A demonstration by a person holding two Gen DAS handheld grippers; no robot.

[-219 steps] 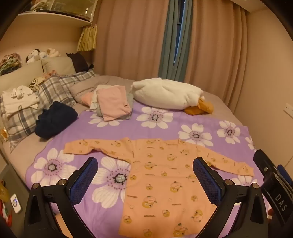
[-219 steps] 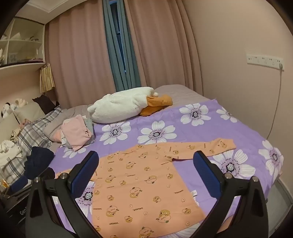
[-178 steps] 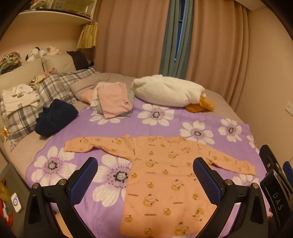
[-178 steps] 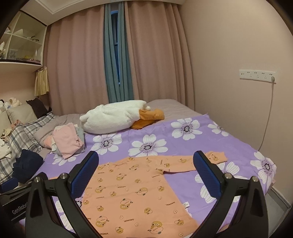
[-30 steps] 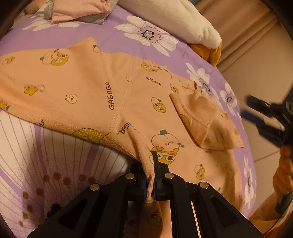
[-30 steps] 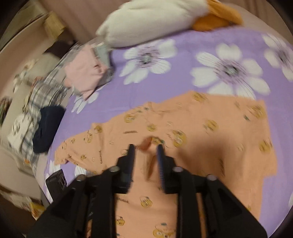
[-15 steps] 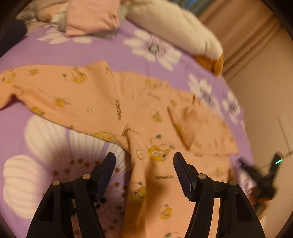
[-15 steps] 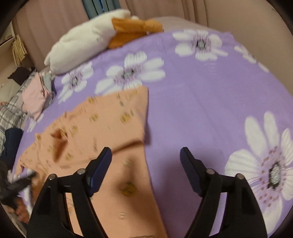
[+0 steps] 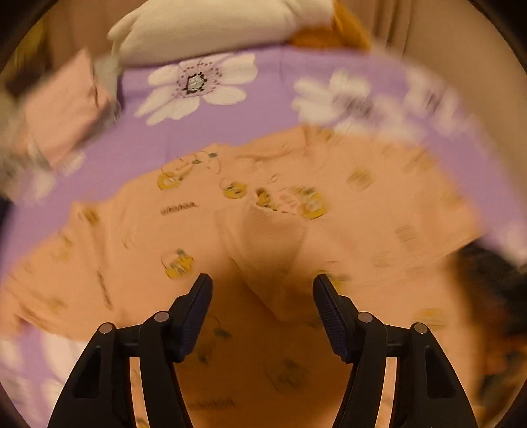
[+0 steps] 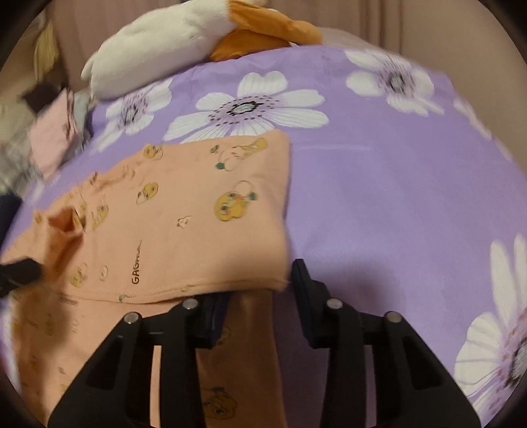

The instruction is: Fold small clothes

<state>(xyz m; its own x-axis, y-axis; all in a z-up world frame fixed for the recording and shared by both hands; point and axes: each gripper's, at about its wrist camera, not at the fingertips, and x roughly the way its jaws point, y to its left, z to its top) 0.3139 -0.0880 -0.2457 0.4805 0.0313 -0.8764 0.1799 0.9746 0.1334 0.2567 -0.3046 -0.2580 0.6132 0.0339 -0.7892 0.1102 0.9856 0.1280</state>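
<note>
I am working in a home bedroom. A bed fills both views, covered by a purple bedspread (image 10: 378, 184) printed with large white flowers. A white and orange plush toy (image 10: 184, 36) lies along its far edge. Folded pink clothes (image 9: 66, 108) sit in a pile on the left. Beige curtains (image 10: 388, 16) hang behind the bed.

Both the left gripper (image 9: 262, 286) and the right gripper (image 10: 260, 293) are matte black plastic, each with two angular arms carrying round silver screws and ribbed dark navy pads (image 9: 194, 316) on the fingertips.
</note>
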